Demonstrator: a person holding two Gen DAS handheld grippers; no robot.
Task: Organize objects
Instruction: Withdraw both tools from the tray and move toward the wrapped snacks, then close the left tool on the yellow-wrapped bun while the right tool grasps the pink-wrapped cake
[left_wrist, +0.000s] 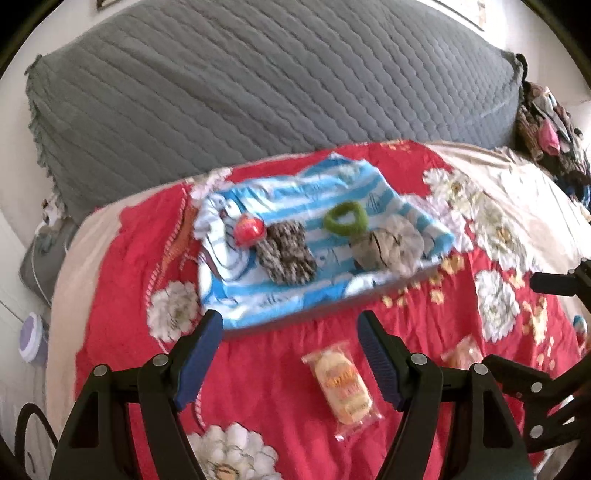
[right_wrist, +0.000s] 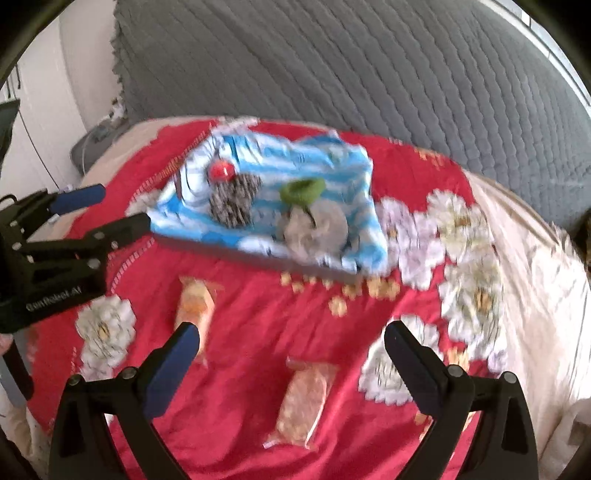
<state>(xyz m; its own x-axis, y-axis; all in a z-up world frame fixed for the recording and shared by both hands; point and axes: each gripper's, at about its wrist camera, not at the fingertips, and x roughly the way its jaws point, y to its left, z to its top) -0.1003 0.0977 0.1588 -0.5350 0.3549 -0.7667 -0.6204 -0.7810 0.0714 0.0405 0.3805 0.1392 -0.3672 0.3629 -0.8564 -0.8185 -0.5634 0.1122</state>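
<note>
A flat tray covered with a blue-and-white striped cloth (left_wrist: 332, 206) (right_wrist: 258, 155) lies on the red floral bedspread. On it sit a red ball (left_wrist: 248, 228) (right_wrist: 221, 170), a black-and-white knitted piece (left_wrist: 288, 254) (right_wrist: 232, 203), a green scrunchie (left_wrist: 343, 218) (right_wrist: 301, 190) and a grey scrunchie (left_wrist: 391, 247) (right_wrist: 317, 230). Two clear snack packets lie on the bedspread in front of the tray (left_wrist: 345, 387) (right_wrist: 304, 402) (right_wrist: 195, 306). My left gripper (left_wrist: 290, 323) is open and empty above one packet. My right gripper (right_wrist: 291, 334) is open and empty above the other.
A large grey quilted pillow (left_wrist: 258, 81) (right_wrist: 369, 66) stands behind the tray. A patterned bag (left_wrist: 546, 125) sits at the far right. A purple-and-white round object (left_wrist: 31, 336) stands off the bed's left edge. The left gripper's body (right_wrist: 55, 251) shows in the right wrist view.
</note>
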